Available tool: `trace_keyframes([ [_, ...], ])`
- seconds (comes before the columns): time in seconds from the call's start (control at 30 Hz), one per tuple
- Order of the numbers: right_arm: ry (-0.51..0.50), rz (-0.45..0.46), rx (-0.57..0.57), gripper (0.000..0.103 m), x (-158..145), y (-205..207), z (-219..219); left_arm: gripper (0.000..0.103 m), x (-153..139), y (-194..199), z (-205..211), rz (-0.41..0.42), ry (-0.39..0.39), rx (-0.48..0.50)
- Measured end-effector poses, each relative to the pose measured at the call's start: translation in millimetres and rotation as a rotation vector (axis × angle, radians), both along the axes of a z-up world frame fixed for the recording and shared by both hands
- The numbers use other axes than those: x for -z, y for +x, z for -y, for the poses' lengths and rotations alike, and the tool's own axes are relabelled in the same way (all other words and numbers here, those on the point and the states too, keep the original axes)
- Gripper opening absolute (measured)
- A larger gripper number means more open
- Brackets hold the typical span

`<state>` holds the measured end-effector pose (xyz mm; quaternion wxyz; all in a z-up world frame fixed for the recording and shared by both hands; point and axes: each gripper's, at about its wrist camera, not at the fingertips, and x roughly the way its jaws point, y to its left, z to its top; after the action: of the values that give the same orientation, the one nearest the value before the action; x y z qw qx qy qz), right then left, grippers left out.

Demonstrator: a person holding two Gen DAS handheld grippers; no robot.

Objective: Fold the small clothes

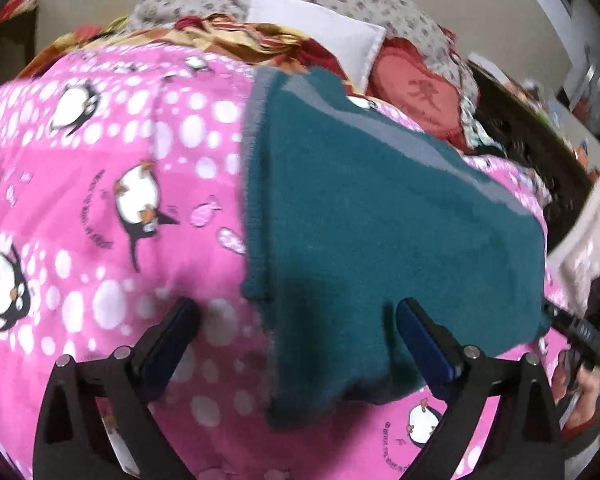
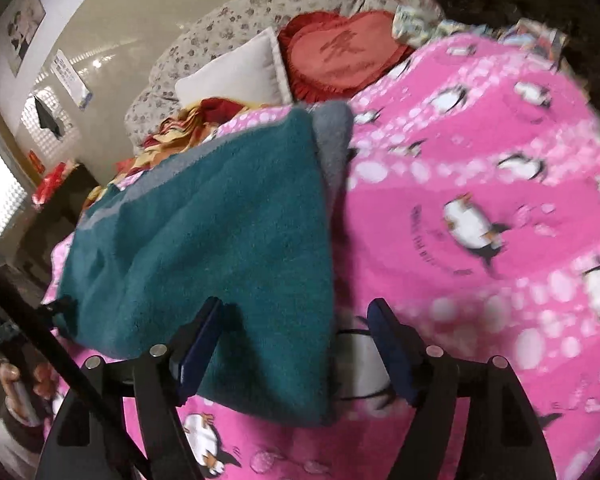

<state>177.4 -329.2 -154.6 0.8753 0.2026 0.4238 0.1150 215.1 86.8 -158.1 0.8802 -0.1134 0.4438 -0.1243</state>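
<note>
The pink blanket (image 1: 100, 200) carries penguins and curved black lettering too blurred to read; a red heart cushion (image 2: 340, 56) at upper centre bears one unreadable character. The fuzzy teal cloth (image 1: 380, 220), grey-edged, lies folded mid-frame. Left gripper (image 1: 298, 336) and right gripper (image 2: 296, 336) both gape, each straddling a near corner, clamping nothing.

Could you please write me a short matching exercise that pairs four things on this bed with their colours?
Things:
1. towel
2. blanket
3. heart cushion
4. square pillow

Colours:
A. white
B. pink with penguins
C. teal
D. red

Pairs: 1-C, 2-B, 3-D, 4-A
</note>
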Motion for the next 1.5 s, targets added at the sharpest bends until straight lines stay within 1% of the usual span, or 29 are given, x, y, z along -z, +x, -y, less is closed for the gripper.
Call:
trace_keyframes([
  [0.07, 0.020, 0.013, -0.011, 0.080, 3, 1, -4, 0.099, -1, 0, 4, 0.002, -0.031, 0.048],
  [0.17, 0.054, 0.026, -0.043, 0.078, 4, 4, -10, 0.101, 0, 3, 10, -0.014, -0.113, 0.101],
  [0.2, 0.050, 0.024, -0.045, 0.078, 5, 6, -13, 0.101, 1, 5, 14, -0.023, -0.103, 0.093],
  [0.23, 0.035, 0.020, -0.047, 0.074, 6, 7, -16, 0.101, 3, 6, 16, -0.027, -0.092, 0.090],
  [0.3, 0.022, 0.028, -0.044, 0.062, 4, 6, -17, 0.100, 4, 8, 21, -0.027, -0.057, 0.095],
  [0.33, 0.031, 0.034, -0.042, 0.044, 2, 5, -15, 0.094, 3, 7, 22, -0.022, -0.049, 0.092],
  [0.37, 0.055, 0.041, -0.045, 0.027, 0, 4, -12, 0.057, 0, 6, 22, -0.013, -0.037, 0.084],
  [0.4, 0.076, 0.043, -0.047, 0.026, -2, 1, -10, 0.018, -1, 9, 22, -0.033, -0.045, 0.095],
  [0.43, 0.091, 0.043, -0.047, 0.024, -6, -1, -9, 0.019, -2, 9, 18, -0.043, -0.069, 0.092],
  [0.5, 0.120, 0.047, -0.040, 0.023, -14, -3, -7, 0.016, -10, 9, 9, -0.037, -0.120, 0.073],
  [0.6, 0.168, 0.087, -0.052, 0.021, -38, -10, -6, 0.015, -32, 0, 4, 0.005, -0.115, 0.079],
  [0.7, 0.175, 0.136, -0.074, 0.020, -72, -22, -8, 0.014, -70, -13, -2, 0.059, -0.107, 0.077],
  [0.77, 0.178, 0.151, -0.094, 0.019, -87, -33, -13, 0.014, -87, -25, -9, 0.076, -0.113, 0.083],
  [0.8, 0.179, 0.159, -0.112, 0.019, -93, -42, -17, 0.014, -93, -36, -12, 0.081, -0.108, 0.091],
  [0.87, 0.173, 0.171, -0.155, 0.019, -101, -64, -25, 0.013, -97, -58, -15, 0.080, -0.089, 0.111],
  [0.93, 0.165, 0.170, -0.202, 0.019, -104, -91, -31, 0.013, -95, -86, -20, 0.060, -0.063, 0.131],
  [1.0, 0.161, 0.147, -0.239, 0.018, -98, -119, -35, 0.013, -82, -120, -29, 0.017, -0.045, 0.142],
  [1.03, 0.174, 0.135, -0.251, 0.018, -93, -131, -34, 0.013, -73, -130, -34, -0.005, -0.046, 0.140],
  [1.07, 0.192, 0.108, -0.263, 0.018, -84, -145, -33, 0.013, -64, -141, -40, -0.030, -0.055, 0.133],
  [1.1, 0.202, 0.078, -0.273, 0.018, -73, -158, -34, 0.012, -50, -155, -48, -0.075, -0.070, 0.119],
  [1.17, 0.183, 0.021, -0.278, 0.018, -53, -178, -38, 0.012, -32, -173, -57, -0.117, -0.090, 0.096],
  [1.2, 0.173, -0.002, -0.275, 0.018, -42, -188, -40, 0.012, -24, -184, -58, -0.120, -0.090, 0.089],
  [1.27, 0.204, -0.049, -0.261, 0.018, -24, -196, -33, 0.012, -17, -196, -55, -0.110, -0.063, 0.091],
  [1.33, 0.204, -0.099, -0.220, 0.019, -10, -196, -24, 0.017, -16, -196, -54, -0.096, -0.053, 0.080],
  [1.37, 0.219, -0.109, -0.211, 0.022, -9, -196, -20, 0.022, -17, -195, -54, -0.098, -0.044, 0.072],
  [1.4, 0.201, -0.107, -0.195, 0.023, -14, -196, -16, 0.028, -20, -193, -55, -0.102, -0.032, 0.064],
  [1.43, 0.163, -0.090, -0.186, 0.025, -21, -196, -14, 0.029, -22, -191, -57, -0.106, -0.030, 0.069],
  [1.47, 0.102, -0.048, -0.175, 0.025, -35, -198, -12, 0.039, -25, -189, -57, -0.110, -0.023, 0.072],
  [1.5, 0.059, -0.014, -0.164, 0.025, -47, -197, -10, 0.053, -30, -189, -59, -0.106, 0.019, 0.055],
])
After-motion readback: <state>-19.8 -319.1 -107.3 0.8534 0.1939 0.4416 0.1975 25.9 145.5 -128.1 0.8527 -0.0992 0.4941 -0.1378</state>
